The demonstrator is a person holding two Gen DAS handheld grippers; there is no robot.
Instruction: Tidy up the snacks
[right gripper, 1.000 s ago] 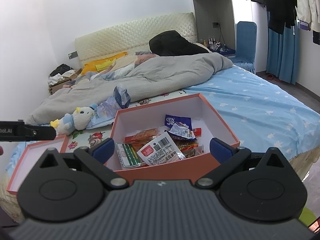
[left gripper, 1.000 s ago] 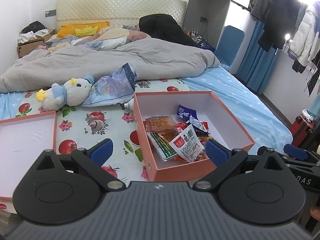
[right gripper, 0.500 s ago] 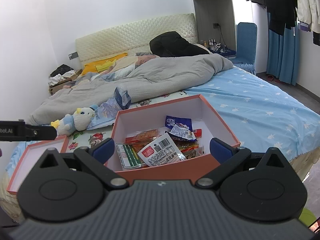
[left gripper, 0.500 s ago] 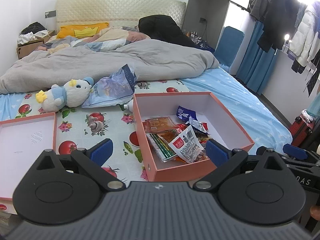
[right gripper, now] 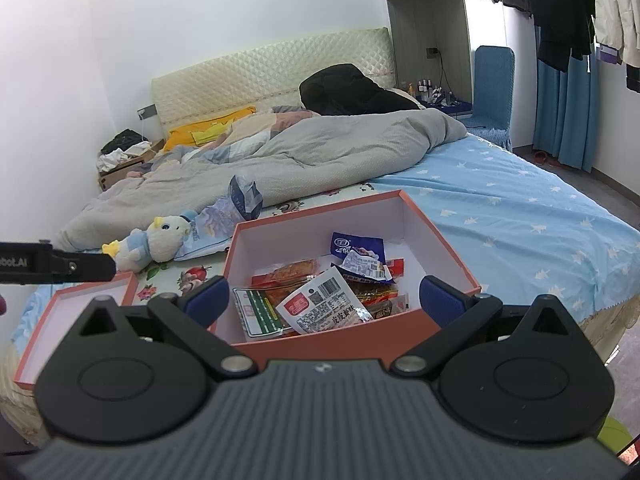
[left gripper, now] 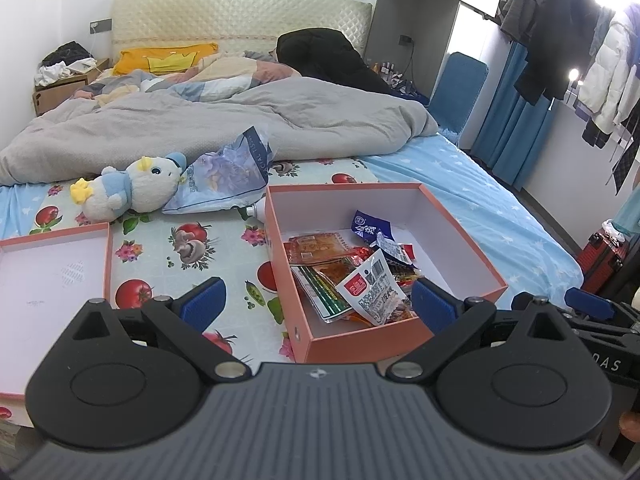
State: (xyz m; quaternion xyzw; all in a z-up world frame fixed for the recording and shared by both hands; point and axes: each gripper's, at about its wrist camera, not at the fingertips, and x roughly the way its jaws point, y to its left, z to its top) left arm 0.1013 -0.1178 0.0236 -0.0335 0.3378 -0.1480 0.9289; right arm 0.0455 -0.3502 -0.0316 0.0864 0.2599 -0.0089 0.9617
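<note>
An orange box [left gripper: 460, 236] [right gripper: 444, 240] sits on the bed near its front edge, holding several snack packets [left gripper: 356, 276] [right gripper: 324, 292]: a white and red one on top, orange ones, a blue one at the back. Its orange lid [left gripper: 107, 256] [right gripper: 128, 284] lies upturned to the left. My left gripper [left gripper: 318, 306] hovers open in front of the box, nothing between its blue fingertips. My right gripper [right gripper: 326, 298] also stands open and empty, just before the box's near wall. The right gripper's side [left gripper: 592, 312] shows at the left view's right edge.
A plush duck [left gripper: 136, 188] [right gripper: 156, 240] and a crumpled blue-white bag [left gripper: 228, 176] [right gripper: 236, 204] lie behind the lid on the fruit-print sheet. A grey duvet [left gripper: 224, 120] covers the far bed. Clothes [left gripper: 560, 32] hang at right; a blue chair [right gripper: 492, 84] stands beside the bed.
Both views have shifted very slightly; the box and packets lie as before. Both grippers stay open and empty.
</note>
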